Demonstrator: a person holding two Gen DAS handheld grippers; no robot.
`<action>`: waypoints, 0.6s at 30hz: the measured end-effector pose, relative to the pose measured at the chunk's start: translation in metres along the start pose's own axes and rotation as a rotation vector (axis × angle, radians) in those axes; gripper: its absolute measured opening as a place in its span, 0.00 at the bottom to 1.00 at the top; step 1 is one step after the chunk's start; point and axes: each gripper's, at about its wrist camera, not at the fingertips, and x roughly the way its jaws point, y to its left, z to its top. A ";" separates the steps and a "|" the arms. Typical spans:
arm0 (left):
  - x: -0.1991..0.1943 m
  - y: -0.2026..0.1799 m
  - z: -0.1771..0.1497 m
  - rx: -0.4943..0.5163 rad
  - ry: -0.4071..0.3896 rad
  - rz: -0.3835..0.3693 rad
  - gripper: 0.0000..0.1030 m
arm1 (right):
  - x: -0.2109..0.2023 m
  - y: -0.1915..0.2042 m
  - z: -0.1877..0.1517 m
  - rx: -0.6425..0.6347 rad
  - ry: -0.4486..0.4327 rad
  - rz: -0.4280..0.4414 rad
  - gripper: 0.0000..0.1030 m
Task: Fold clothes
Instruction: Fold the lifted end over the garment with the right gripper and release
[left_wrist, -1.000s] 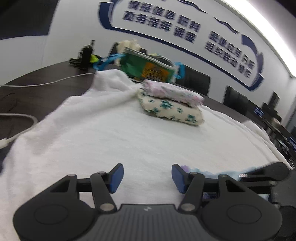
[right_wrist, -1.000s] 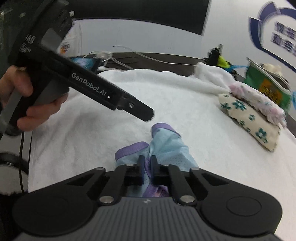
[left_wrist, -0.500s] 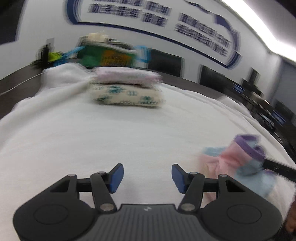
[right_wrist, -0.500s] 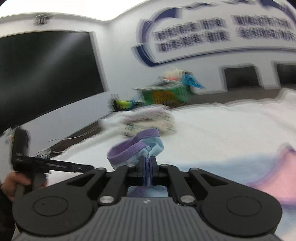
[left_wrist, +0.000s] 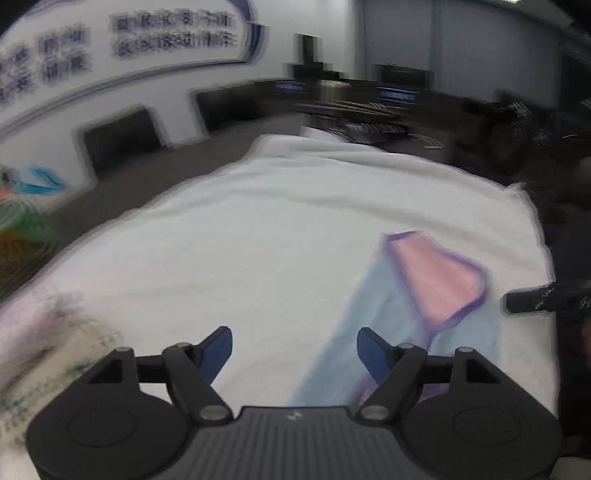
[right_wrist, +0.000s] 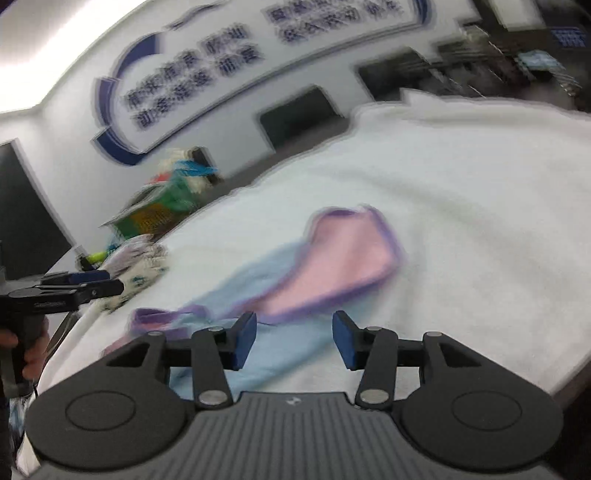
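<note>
Right wrist: rumpled pink-and-blue garment (right_wrist: 332, 266) on fuzzy white towel (right_wrist: 480, 192).

A dark worktop (left_wrist: 122, 199) carries a white towel (left_wrist: 258, 236) spread over most of its top. Directly on the towel lies a small light blue garment (right_wrist: 258, 273) with a pink panel and purple trim, laid out loosely. Further left on the towel sits a stack of folded patterned clothes (right_wrist: 136, 258), blurred. A green bag (right_wrist: 159, 210) stands on the worktop beyond the stack.
</note>
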 end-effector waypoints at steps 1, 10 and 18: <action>0.010 -0.003 0.003 0.013 0.007 -0.029 0.71 | 0.002 -0.003 -0.001 0.022 -0.006 -0.010 0.45; 0.104 -0.033 0.026 0.131 0.075 -0.294 0.01 | 0.055 0.008 0.004 -0.067 -0.049 -0.135 0.05; 0.109 0.013 0.030 -0.071 -0.012 -0.202 0.00 | 0.096 0.069 0.055 -0.535 -0.035 -0.121 0.02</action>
